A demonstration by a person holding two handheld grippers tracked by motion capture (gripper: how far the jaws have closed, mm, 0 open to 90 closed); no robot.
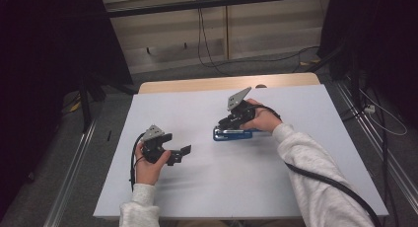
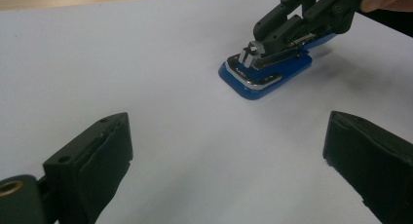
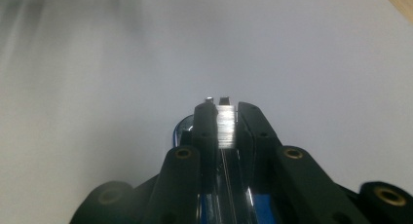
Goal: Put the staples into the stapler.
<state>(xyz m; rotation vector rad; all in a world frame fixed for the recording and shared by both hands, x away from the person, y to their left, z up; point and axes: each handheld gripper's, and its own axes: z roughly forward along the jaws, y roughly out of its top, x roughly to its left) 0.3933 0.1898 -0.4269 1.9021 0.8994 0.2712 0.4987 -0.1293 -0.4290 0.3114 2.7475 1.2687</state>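
A blue stapler lies flat on the white table top, right of the middle. My right gripper leans down over it from the right, shut on a ridged silver metal piece at the stapler's top. Whether that piece is a staple strip or the stapler's own magazine I cannot tell. In the left gripper view the stapler and the right gripper appear at the upper right. My left gripper rests at the table's left, open and holding nothing, its jaws wide apart and aimed toward the stapler.
A wooden strip runs along the table's far edge. Beyond it are a pale wall panel and hanging cables. Dark stands flank the table, and loose cables lie on the floor at the right.
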